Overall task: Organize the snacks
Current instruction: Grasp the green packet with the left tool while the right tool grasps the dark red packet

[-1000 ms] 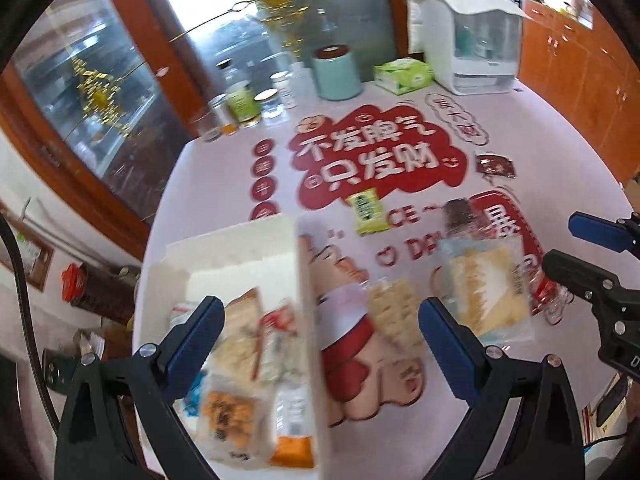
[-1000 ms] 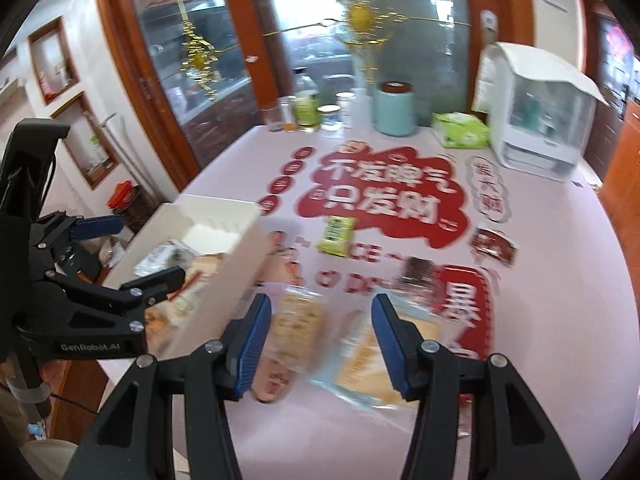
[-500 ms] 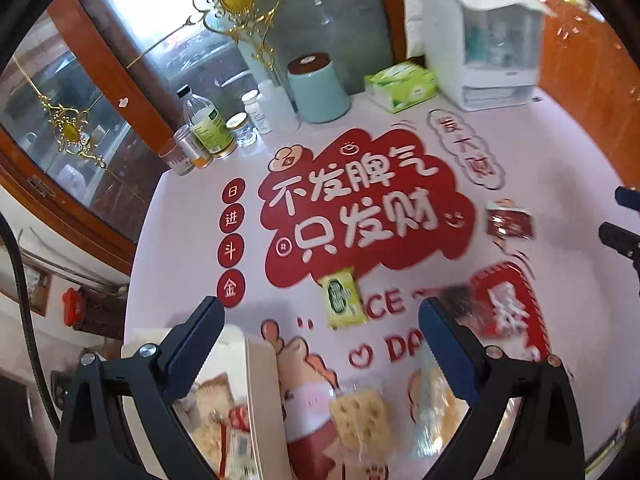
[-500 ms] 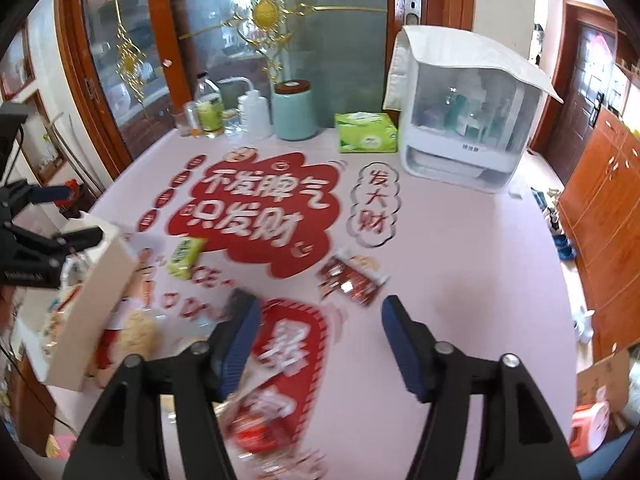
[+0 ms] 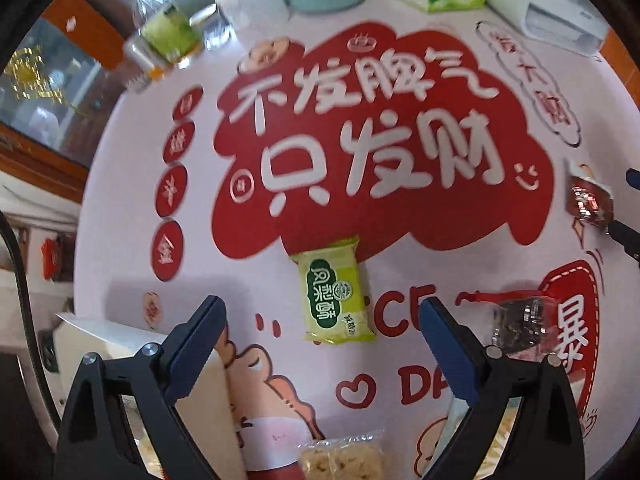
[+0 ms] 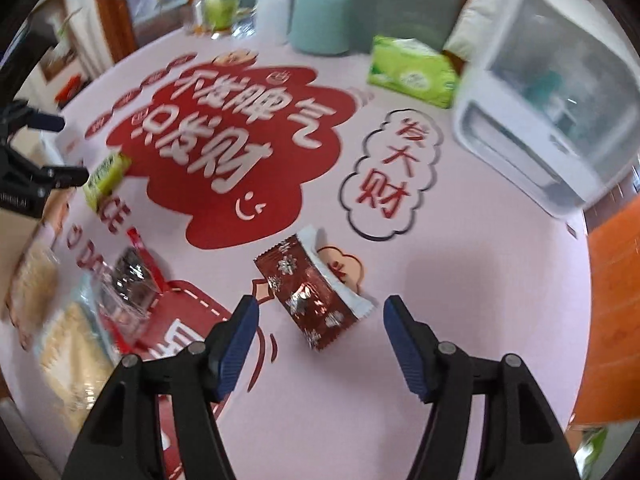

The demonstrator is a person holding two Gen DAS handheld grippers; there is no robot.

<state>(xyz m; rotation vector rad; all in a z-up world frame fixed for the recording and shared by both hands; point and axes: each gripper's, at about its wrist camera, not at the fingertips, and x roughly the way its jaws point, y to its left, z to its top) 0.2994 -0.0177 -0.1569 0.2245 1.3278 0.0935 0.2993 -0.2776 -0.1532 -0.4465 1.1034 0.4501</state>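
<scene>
Both tongs wide, nothing grabbed

My left gripper (image 5: 320,312) gapes over the green snack packet (image 5: 334,292) lying flat on the tablecloth (image 6: 460,280), white box (image 5: 120,336) at its left finger. My right gripper (image 6: 320,320) is spread around the brown foil snack (image 6: 316,292), not touching it. Clear-wrapped dark snack (image 6: 130,280) and cracker packs (image 6: 72,344) lie off to the left.

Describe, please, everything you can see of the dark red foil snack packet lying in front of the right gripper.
The dark red foil snack packet is a small pillow-shaped wrapper, glossy, printed with silvery snowflake-like marks, with a white crimped strip along one side. It looks sealed and lies flat on the pink printed tablecloth, turned diagonally, partly over a small cartoon print. Nothing grips it: the right gripper is open, its blue pads on either side of the packet's near end, apart from it. It also shows at the left wrist view's right edge.
</scene>
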